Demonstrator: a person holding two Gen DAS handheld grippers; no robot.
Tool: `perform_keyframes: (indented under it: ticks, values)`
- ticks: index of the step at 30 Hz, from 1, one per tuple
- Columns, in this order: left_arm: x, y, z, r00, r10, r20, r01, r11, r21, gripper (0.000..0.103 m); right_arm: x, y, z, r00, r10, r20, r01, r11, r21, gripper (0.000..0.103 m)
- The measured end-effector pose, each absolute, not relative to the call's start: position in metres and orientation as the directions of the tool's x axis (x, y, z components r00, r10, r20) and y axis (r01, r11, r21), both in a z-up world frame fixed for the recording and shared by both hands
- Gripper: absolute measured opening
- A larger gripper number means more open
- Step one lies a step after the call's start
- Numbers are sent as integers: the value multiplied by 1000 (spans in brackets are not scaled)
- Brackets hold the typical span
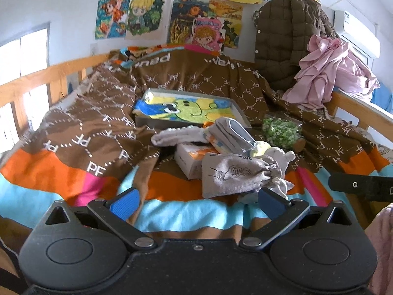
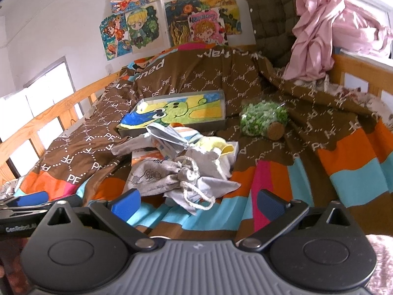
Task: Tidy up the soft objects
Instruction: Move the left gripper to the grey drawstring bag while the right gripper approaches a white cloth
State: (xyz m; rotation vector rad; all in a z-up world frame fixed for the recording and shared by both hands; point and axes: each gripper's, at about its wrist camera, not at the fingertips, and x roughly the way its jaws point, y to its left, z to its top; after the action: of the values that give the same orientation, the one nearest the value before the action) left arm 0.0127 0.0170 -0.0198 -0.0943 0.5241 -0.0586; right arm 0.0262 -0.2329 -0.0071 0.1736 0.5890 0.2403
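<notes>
Both tools, left point(image 1: 197, 202) and right point(image 2: 199, 202), gape empty above the bed point(image 2: 351, 172); a pouch point(image 2: 157, 174) heap lies at 12 o'clock.

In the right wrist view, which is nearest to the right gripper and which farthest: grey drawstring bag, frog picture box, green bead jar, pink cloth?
1. Grey drawstring bag, just ahead, centre.
2. Green bead jar, right of centre.
3. Frog picture box, behind the pile; close to the jar's rank.
4. Pink cloth, far right on rail.
</notes>
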Motion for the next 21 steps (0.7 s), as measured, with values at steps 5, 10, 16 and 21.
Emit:
perform_keyframes:
  ticks: [5, 10, 16, 21]
  values:
    - [32, 19, -21, 855, -134, -501, 68, 987, -148, 102, 35, -239, -12, 779, 292, -555, -157, 948, 279, 103]
    - [57, 20, -28, 828, -201, -523, 100, 971, -216, 102, 56, -246, -17, 760, 304, -574, -136, 939, 317, 103]
    - [80, 18, -37, 808, -266, -526, 160, 958, -239, 102, 79, -248, -21, 762, 306, -571, -131, 936, 327, 103]
    - [106, 20, -52, 771, -308, -558, 179, 945, -275, 102, 101, -248, -25, 752, 332, -570, -154, 928, 338, 103]
